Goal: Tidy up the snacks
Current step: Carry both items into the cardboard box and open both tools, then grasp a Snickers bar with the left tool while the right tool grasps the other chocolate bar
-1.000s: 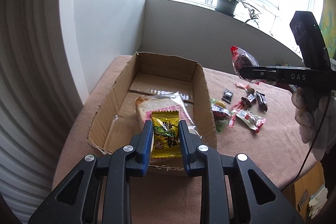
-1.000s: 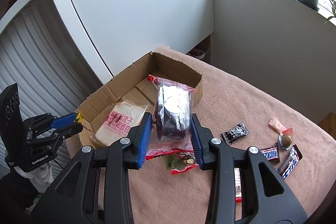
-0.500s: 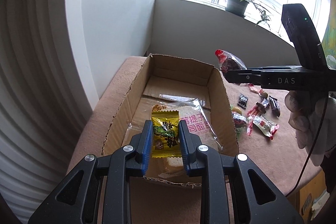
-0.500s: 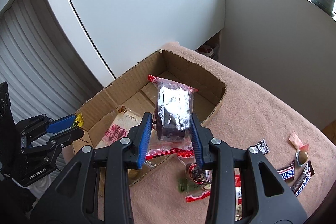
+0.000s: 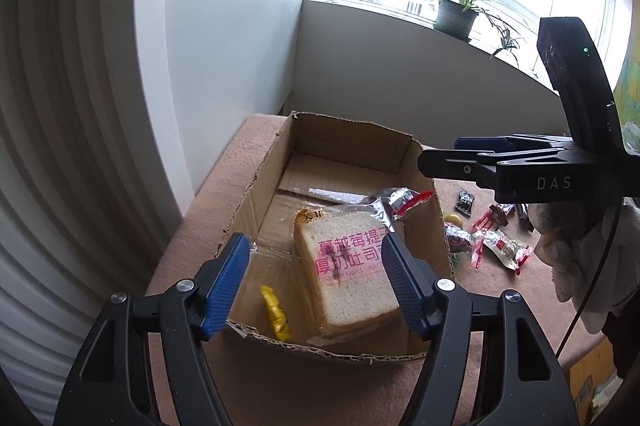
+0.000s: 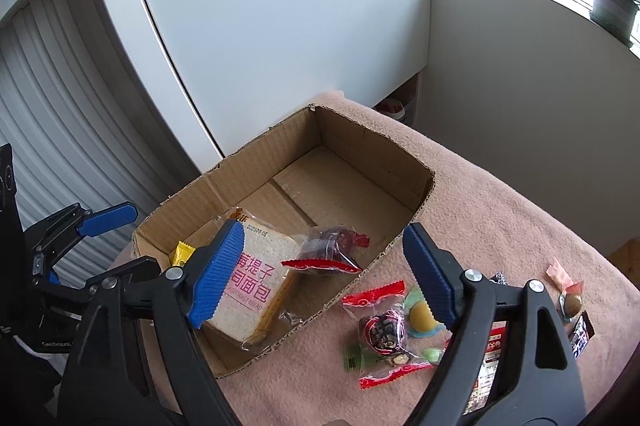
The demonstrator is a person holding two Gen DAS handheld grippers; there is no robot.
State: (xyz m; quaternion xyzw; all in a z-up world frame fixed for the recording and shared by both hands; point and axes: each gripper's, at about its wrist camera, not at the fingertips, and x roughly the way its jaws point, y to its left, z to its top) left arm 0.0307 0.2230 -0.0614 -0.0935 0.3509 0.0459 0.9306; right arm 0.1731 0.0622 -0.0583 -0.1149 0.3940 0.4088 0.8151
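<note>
An open cardboard box [image 5: 422, 182] [image 6: 376, 162] sits on a pink-covered table. Inside lie a wrapped bread slice [image 5: 346, 276] [image 6: 250, 284], a yellow snack packet [image 5: 275, 313] [image 6: 181, 253] and a clear red-edged packet of dark snack [image 5: 394, 200] [image 6: 326, 250]. My left gripper [image 5: 316, 280] is open and empty above the box's near end. My right gripper [image 6: 320, 270] is open and empty above the box's right wall; it shows in the left wrist view [image 5: 448, 156].
Several loose snacks lie on the pink cloth right of the box: a red-edged packet [image 6: 382, 332] [image 5: 500, 246], chocolate bars [image 6: 580, 336], small candies [image 6: 570, 302]. A white cabinet and grey wall stand behind the table. Potted plants [image 5: 456, 14] sit on the windowsill.
Both grippers have opened. The yellow packet dropped from the left gripper into the box, and the red-edged dark packet dropped from the right gripper into the box.
</note>
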